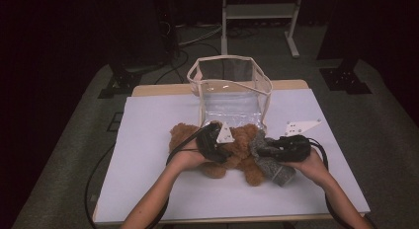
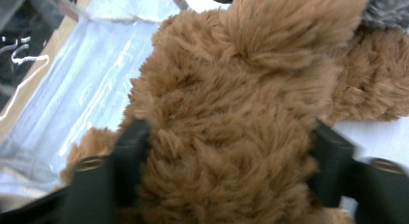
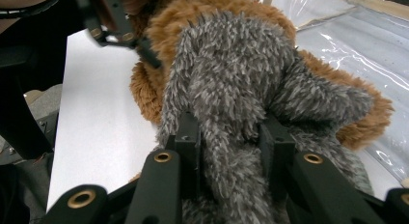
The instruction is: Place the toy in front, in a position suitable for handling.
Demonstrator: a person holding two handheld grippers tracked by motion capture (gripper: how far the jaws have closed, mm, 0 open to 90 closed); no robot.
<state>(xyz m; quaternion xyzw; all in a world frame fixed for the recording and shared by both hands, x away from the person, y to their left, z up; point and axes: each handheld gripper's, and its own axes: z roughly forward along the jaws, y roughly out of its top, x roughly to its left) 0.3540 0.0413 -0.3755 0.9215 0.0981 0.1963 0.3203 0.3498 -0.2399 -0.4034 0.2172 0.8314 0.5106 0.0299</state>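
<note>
Nearest the high camera, two bare forearms enter from the bottom edge, each hand holding one black gripper. Beyond them, from largest to smallest:

One white table top (image 1: 148, 189) fills the middle of the high view, with a dark floor around it.

One clear plastic bag (image 1: 231, 91) with cream trim stands open at the upper centre, its glossy panel reaching down to the toys.

One brown teddy bear (image 1: 242, 157) lies at the centre of the frame, just below the bag. Its fur is long, shaggy and warm tan, with rounded limbs splayed on the table.

One grey fuzzy soft toy (image 1: 276, 167), smaller, with speckled charcoal pile, lies against the bear's right side, touching it.

The left gripper (image 1: 213, 149), centre left, has its jaws spread fairly wide and pressed into the bear's fur on both sides, holding it; in the left gripper view brown fur (image 2: 226, 137) bulges between them.

The right gripper (image 1: 276, 150), centre right, has its jaws narrower, clamped around a fold of the grey toy (image 3: 231, 113) in the right gripper view.
</note>
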